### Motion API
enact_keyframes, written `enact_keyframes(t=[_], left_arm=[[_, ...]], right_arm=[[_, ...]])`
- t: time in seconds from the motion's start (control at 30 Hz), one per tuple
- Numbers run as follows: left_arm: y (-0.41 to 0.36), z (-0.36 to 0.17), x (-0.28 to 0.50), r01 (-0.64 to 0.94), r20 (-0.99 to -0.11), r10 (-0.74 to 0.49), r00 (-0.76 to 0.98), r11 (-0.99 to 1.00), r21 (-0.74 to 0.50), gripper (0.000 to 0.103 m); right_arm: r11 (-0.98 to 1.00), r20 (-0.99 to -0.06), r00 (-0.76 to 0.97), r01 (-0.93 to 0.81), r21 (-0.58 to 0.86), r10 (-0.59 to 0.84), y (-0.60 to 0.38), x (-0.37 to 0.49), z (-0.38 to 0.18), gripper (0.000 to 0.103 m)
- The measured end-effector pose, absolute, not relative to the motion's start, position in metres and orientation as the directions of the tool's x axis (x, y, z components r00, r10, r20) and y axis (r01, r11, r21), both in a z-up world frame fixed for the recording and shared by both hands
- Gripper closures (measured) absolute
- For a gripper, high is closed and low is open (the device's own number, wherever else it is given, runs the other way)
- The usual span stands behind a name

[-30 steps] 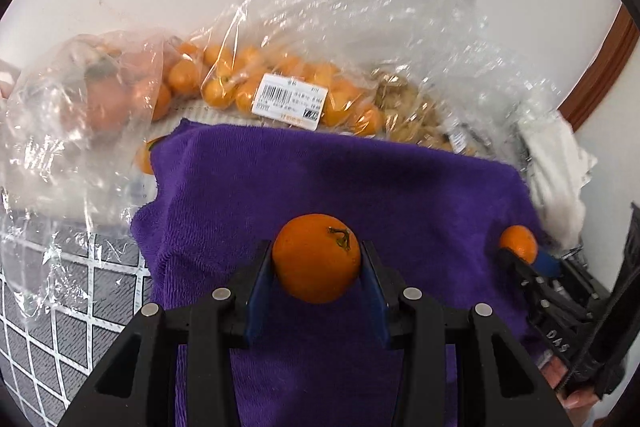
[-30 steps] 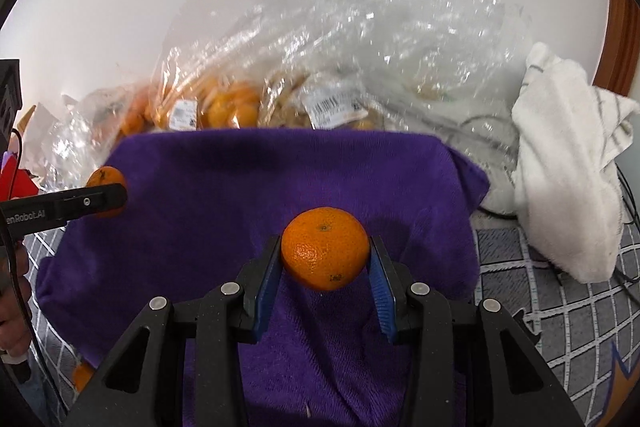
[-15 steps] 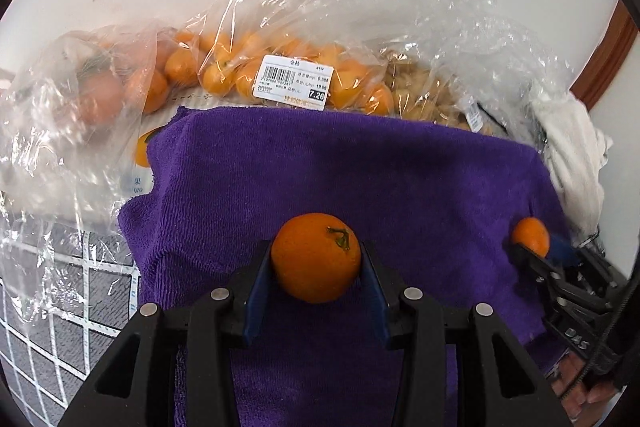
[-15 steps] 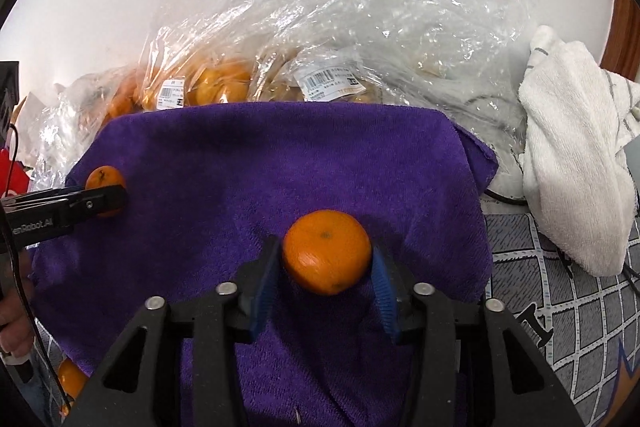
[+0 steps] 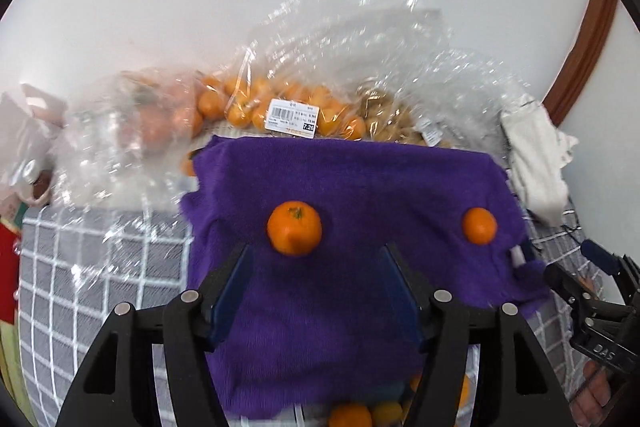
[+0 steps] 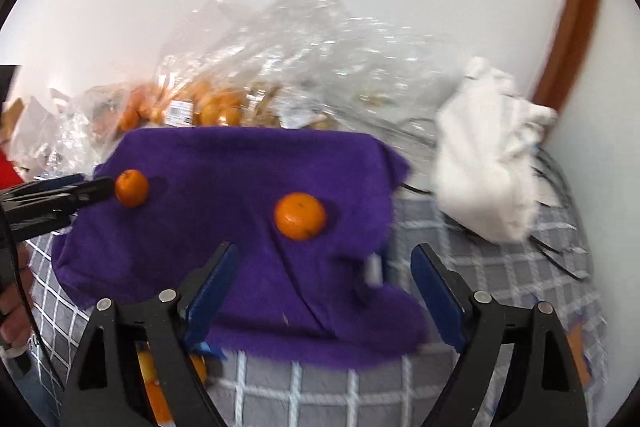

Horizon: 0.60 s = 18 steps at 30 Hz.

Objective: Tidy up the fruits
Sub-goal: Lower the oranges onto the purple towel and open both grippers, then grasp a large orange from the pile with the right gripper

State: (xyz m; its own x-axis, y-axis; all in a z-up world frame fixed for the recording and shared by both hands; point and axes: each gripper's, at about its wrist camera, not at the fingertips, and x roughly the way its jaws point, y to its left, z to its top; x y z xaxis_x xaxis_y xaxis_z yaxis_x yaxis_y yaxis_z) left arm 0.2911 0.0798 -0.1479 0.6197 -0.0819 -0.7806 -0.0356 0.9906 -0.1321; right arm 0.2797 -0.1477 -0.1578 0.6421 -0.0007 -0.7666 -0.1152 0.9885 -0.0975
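Two mandarins lie apart on a purple towel (image 5: 360, 187). The left mandarin (image 5: 294, 227) sits just ahead of my left gripper (image 5: 314, 267), which is open and empty. The right mandarin (image 6: 300, 215) sits just ahead of my right gripper (image 6: 324, 267), also open and empty. In the left wrist view the right mandarin (image 5: 479, 225) lies at the towel's right side. In the right wrist view the left mandarin (image 6: 131, 187) lies by the left gripper's fingertips (image 6: 96, 187), and the towel (image 6: 240, 163) spreads across a grey checked cloth.
Clear plastic bags of oranges (image 5: 288, 107) and other produce are piled against the white wall behind the towel. A white cloth (image 6: 488, 155) lies at the right. More oranges (image 5: 352, 415) show below the towel's near edge. A grey checked tablecloth (image 5: 100, 267) covers the table.
Both grippers have opened and let go of their mandarins, which now rest on the purple towel. Both grippers have pulled back and up from the fruit.
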Motion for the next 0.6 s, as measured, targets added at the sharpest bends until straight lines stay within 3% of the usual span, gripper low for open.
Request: enact_keyframes(t=[0.2, 0.6], left_arm=[[0.088, -0.127, 0.239, -0.042, -0.737, -0.091, 0.669, 0.986, -0.16, 0.04], [0.096, -0.115, 0.155, -0.012, -0.695, -0.06, 0.717, 0.995, -0.098, 0.041]], right_arm=[[0.985, -0.744, 0.667, -0.15, -0.085, 0.038, -0.156, 0.234, -0.146, 0.014], [0.981, -0.697, 0.701, -0.194, 0.02, 0.152, -0.156, 0.17, -0.15, 0.014]])
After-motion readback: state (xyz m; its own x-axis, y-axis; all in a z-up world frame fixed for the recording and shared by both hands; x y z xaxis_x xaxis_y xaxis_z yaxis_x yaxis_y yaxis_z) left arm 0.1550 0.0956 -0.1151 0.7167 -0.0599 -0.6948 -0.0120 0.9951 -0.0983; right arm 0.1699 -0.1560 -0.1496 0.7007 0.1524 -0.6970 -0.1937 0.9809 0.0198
